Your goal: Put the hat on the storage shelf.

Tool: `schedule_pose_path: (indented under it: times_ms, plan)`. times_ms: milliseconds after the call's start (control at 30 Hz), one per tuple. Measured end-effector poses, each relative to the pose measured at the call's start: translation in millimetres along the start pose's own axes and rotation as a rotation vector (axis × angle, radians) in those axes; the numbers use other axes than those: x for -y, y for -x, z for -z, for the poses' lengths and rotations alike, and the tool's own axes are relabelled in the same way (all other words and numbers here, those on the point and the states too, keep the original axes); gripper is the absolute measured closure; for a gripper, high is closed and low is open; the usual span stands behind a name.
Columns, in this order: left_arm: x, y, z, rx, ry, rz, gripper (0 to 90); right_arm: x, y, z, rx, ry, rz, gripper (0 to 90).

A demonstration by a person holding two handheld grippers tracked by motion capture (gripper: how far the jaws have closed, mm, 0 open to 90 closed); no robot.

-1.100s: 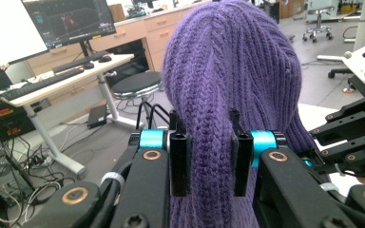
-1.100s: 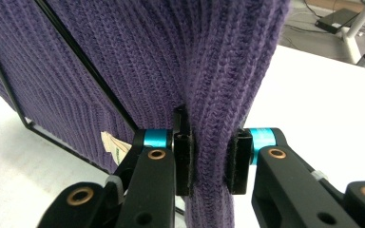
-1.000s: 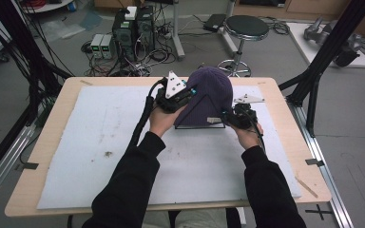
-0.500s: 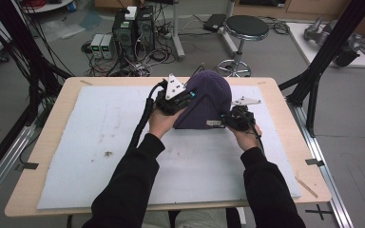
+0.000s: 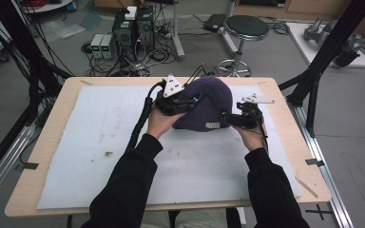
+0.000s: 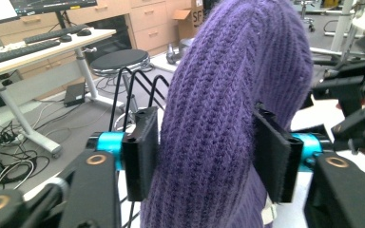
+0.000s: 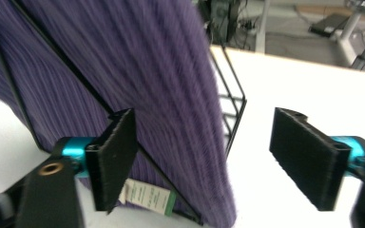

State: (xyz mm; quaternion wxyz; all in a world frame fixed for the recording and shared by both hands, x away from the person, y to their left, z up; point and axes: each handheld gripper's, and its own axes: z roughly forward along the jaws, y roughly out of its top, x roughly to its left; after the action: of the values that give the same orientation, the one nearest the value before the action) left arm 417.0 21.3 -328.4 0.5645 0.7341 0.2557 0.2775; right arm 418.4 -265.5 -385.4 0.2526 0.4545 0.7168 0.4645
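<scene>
Beanie [image 6: 228, 109], wire stand [image 7: 228, 102] mostly hidden beneath.

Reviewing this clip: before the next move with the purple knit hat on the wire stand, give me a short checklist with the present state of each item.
1. Left gripper clamped on the purple knit hat: ok, knit pinched between both pads.
2. Right gripper gripping: not ok, jaws open, hat edge between them.
3. Hat over the wire stand: ok, wires show beneath it.
4. Label free: ok, hangs at the hem.
5. Stand's footing on the white mat: cannot tell, hidden.
</scene>
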Motion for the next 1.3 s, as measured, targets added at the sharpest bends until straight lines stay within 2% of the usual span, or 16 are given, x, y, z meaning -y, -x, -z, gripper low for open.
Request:
schedule_pose_path:
  times_ms: [133,267,367,433,500,733,1067,1300]
  plan:
    - [-3.0,-1.1,5.7,-0.01,0.016,-0.002,35.7,-4.0,5.1,12.5,0.0,0.064,-0.033,18.0]
    - [-5.4,-4.6,15.0,-0.016,0.043,0.001,31.2,-6.6,12.4,25.4,0.011,0.114,-0.069,12.3]
    - [-8.2,-9.6,24.6,-0.03,0.059,0.0,29.1,-8.0,18.0,35.6,0.05,0.153,-0.084,11.7]
    - [-10.3,-13.8,32.2,-0.042,0.072,0.013,27.8,-8.6,21.4,43.3,0.074,0.179,-0.114,11.8]
    - [-12.2,-18.2,40.7,-0.057,0.072,0.028,26.5,-8.8,24.8,49.8,0.092,0.2,-0.12,11.8]
    - [-13.1,-28.8,61.9,-0.093,0.07,0.045,23.7,-7.7,32.0,64.1,0.135,0.232,-0.101,11.9]
    - [-10.5,-39.8,88.8,-0.148,0.081,0.045,22.4,-7.4,30.8,74.6,0.166,0.255,-0.068,11.8]
    - [-2.2,-51.7,112.9,-0.207,0.095,0.051,22.0,-3.1,29.2,80.6,0.188,0.27,-0.04,11.8]
